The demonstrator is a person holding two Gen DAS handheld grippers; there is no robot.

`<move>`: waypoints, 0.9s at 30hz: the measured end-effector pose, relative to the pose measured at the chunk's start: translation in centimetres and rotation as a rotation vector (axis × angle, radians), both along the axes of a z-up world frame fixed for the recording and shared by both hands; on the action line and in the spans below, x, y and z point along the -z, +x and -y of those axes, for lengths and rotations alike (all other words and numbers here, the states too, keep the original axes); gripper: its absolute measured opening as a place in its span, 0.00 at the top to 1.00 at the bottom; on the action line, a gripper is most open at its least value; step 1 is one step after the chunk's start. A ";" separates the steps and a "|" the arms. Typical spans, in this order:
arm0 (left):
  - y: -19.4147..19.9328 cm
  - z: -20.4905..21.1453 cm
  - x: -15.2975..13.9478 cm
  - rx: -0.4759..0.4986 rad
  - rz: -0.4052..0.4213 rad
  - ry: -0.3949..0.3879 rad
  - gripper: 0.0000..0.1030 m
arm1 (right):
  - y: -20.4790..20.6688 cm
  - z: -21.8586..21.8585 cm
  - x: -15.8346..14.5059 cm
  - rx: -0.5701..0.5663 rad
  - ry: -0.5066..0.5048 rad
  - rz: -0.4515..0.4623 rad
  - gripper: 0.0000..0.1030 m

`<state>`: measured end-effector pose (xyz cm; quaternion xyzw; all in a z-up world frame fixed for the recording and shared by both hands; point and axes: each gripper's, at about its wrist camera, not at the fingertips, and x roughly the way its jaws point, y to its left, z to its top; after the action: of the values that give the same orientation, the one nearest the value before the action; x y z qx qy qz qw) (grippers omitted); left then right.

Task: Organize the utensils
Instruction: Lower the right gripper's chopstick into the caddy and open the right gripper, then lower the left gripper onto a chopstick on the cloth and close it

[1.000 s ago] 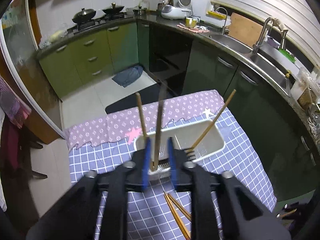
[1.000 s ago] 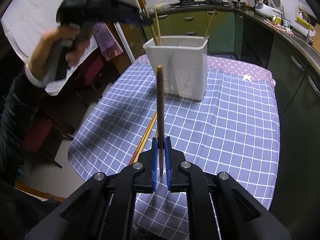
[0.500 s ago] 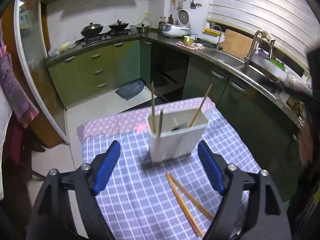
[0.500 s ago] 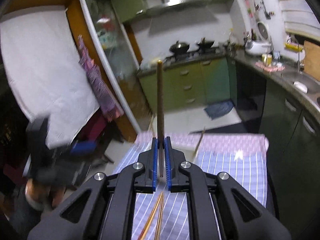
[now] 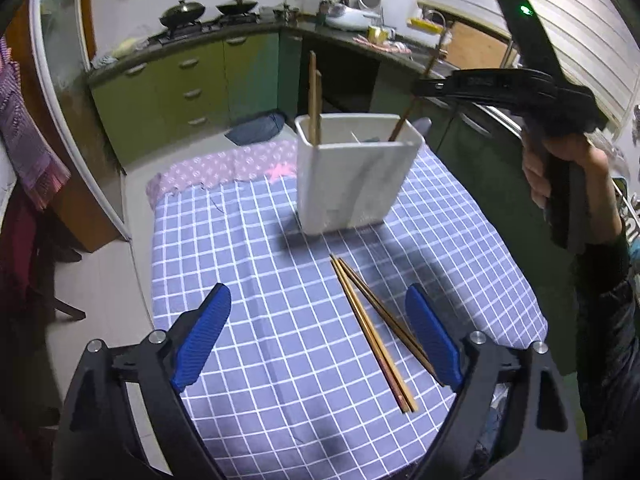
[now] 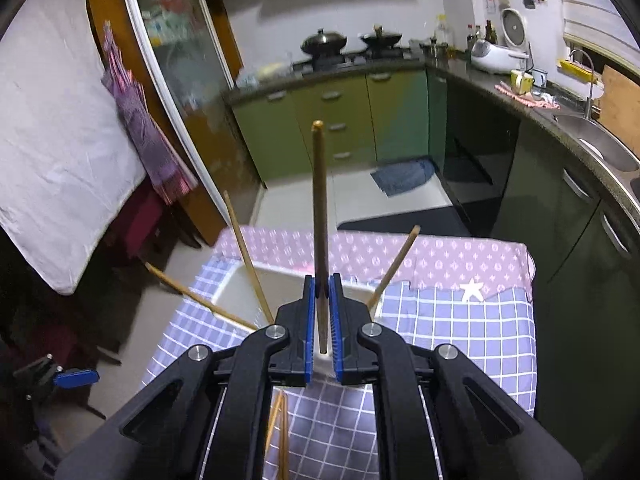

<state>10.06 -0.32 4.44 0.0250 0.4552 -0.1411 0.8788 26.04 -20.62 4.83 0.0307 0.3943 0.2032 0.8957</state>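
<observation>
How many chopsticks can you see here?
7 chopsticks, I think. Three stand in the white holder, one is clamped in the right hand-held gripper, and three seem to lie on the checked tablecloth, two pressed together; more may hide inside.

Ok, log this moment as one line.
left tool: opening, empty | right tool: shut on chopstick, over holder | loose chopsticks: on table

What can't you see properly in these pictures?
- Left wrist view: the white holder wall hides its inside and the chopsticks' lower ends.
- Right wrist view: the right hand-held gripper covers the holder's middle and the lower end of the chopstick it holds.
</observation>
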 end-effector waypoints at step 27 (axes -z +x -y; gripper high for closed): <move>5.1 4.8 14.5 -0.046 -0.466 0.022 0.27 | -13.3 7.8 13.3 -0.002 0.020 -0.182 0.72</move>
<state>15.20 -5.11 -10.02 -0.0091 0.6475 -0.1179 0.7528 12.73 -28.47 -8.47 0.0576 0.4719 0.2043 0.8557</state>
